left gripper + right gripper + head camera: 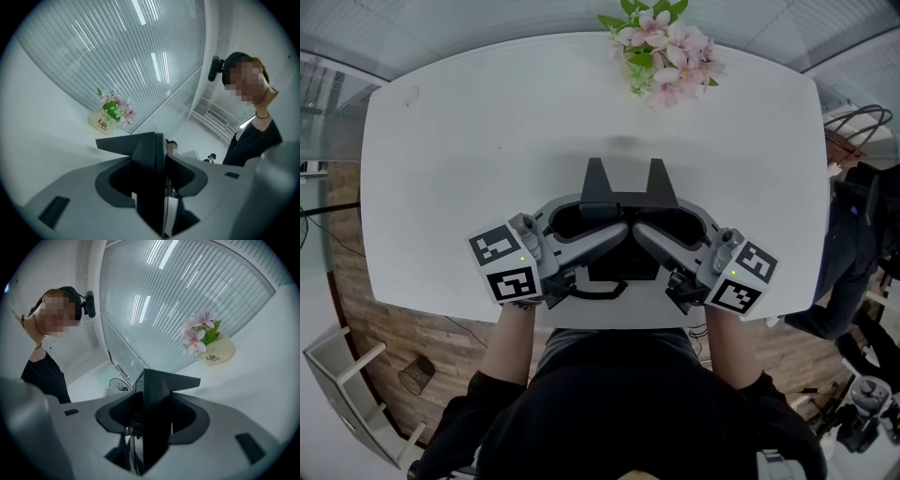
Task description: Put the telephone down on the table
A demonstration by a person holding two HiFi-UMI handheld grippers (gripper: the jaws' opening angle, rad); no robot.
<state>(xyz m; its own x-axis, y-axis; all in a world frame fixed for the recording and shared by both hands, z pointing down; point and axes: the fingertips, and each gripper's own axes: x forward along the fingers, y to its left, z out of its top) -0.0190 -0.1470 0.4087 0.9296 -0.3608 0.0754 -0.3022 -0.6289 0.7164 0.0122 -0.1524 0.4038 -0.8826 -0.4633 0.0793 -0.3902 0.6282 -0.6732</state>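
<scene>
Left gripper (159,143) and right gripper (149,380), both rolled well over to one side, are clamped on a thin dark slab, the telephone (623,267). In each gripper view the slab shows edge-on, w/ the black jaws tight against it and no gap to be seen. From the head view the two grippers sit side by side, grey bodies angled inward and meeting over the telephone, marker cubes (506,267) on the outside. Most of the telephone is hidden under those bodies; whether it touches the tabletop can't be told. It sits over the near edge of the white table (441,159), straight in front of the person, whose forearms (511,342) come in from below out of black sleeves. At the far edge, well apart from the grippers, stands a cream vase (220,352) lettered "Life", w/ pink flowers (670,47). Behind it, in both gripper views, is a ribbed glass wall (117,56). Wood floor (394,347) shows beside the table.
</scene>
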